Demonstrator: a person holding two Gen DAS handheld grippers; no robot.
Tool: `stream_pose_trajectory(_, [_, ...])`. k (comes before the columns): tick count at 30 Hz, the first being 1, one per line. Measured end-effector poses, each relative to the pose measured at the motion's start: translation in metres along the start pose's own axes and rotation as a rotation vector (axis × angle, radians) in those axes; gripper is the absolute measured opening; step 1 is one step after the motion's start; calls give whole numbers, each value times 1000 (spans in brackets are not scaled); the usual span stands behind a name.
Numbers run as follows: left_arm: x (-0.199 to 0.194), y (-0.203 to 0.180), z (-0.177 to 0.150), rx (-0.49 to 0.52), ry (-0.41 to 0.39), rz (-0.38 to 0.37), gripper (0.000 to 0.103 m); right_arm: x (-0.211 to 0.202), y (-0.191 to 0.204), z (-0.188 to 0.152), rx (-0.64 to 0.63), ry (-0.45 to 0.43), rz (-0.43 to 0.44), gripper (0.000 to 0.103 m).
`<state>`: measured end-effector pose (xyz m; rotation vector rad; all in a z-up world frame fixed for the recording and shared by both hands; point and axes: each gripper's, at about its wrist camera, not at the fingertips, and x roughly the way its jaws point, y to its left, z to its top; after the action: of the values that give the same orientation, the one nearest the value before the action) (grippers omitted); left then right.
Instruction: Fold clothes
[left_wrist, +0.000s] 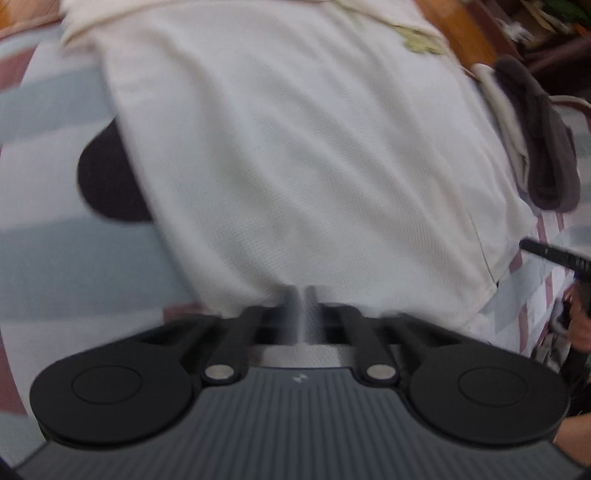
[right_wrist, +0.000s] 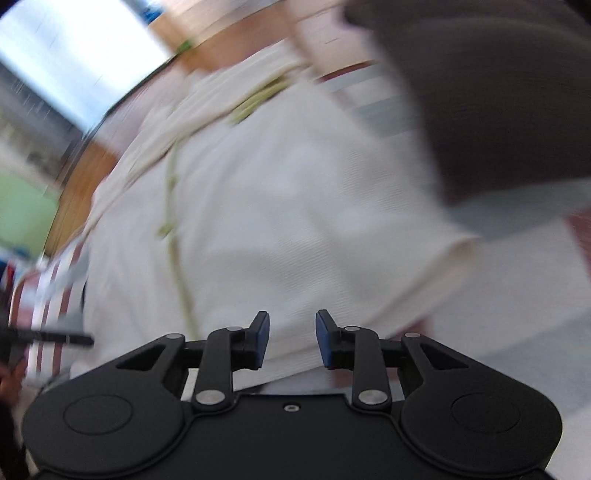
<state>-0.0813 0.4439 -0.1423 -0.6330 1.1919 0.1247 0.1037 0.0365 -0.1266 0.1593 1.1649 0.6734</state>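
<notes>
A white textured garment (left_wrist: 303, 155) lies spread on a bed cover (left_wrist: 55, 251) striped grey, white and maroon. My left gripper (left_wrist: 301, 295) is at the garment's near hem. Its fingers are pressed together, and the hem's edge is drawn in at their tips. In the right wrist view, which is blurred by motion, the same garment (right_wrist: 277, 206) shows a yellow-green trim line. My right gripper (right_wrist: 291, 339) hovers open over its near edge, with nothing between the blue pads (right_wrist: 260, 338). From the left wrist view, the right gripper (left_wrist: 554, 254) shows only as a black finger at the right edge.
A folded dark grey garment (left_wrist: 546, 147) lies beside the white garment's right edge and looks dark brown (right_wrist: 480, 92) in the right wrist view. A black patch (left_wrist: 107, 177) sticks out from under the white garment's left side. Wood (left_wrist: 454, 33) borders the cover at the far side. A hand (left_wrist: 580, 328) is at the right.
</notes>
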Motion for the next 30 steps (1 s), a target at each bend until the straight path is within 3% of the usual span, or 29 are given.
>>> stream_pose_trajectory(2, [-2, -7, 1, 41, -22, 23, 0, -4, -5, -2, -22, -10, -86, 33])
stream_pose_trajectory(4, [-3, -16, 0, 107, -42, 95, 0, -7, -10, -3, -38, -29, -162, 39])
stream_pose_trajectory(6, [-4, -25, -1, 150, -48, 142, 1, -11, -23, -2, 12, -69, -199, 47])
stream_pose_trajectory(8, [-5, -27, -1, 160, -51, 194, 5, -16, -36, -1, 69, -111, -214, 49])
stream_pose_trajectory(10, [-10, -22, 1, 135, -77, 302, 21, -20, -47, 0, 117, -141, -206, 55])
stream_pose_trajectory(11, [-13, -19, 3, 121, -92, 360, 47, -20, -49, 1, 125, -149, -204, 58])
stream_pose_trajectory(12, [-16, -15, 5, 98, -107, 394, 61, -20, -48, 1, 111, -166, -220, 59])
stream_pose_trajectory(14, [-20, -1, 7, 25, -105, 369, 65, -19, -45, 0, 84, -199, -253, 63])
stream_pose_trajectory(15, [-18, 6, 8, -14, -79, 331, 67, -18, -43, 0, 71, -216, -269, 70])
stream_pose_trajectory(17, [-9, 17, 6, -78, -3, 217, 67, -17, -41, -1, 44, -249, -302, 72])
stream_pose_trajectory(18, [-3, 19, 5, -105, 36, 147, 67, -17, -39, -2, 30, -265, -318, 68])
stream_pose_trajectory(20, [2, 21, 0, -144, 82, -5, 67, -16, -36, -3, 2, -298, -351, 0])
stream_pose_trajectory(21, [3, 20, -3, -146, 97, -34, 68, -15, -35, -3, -11, -315, -367, 2])
stream_pose_trajectory(25, [6, 14, -10, -112, 136, -25, 68, -13, -29, -5, -66, -381, -432, 1])
stream_pose_trajectory(27, [5, 14, -9, -114, 127, -12, 68, -6, -31, -6, -89, -361, -453, 1])
stream_pose_trajectory(30, [-7, 13, -7, -127, 64, 74, 68, -5, -31, -8, -95, -342, -424, 2])
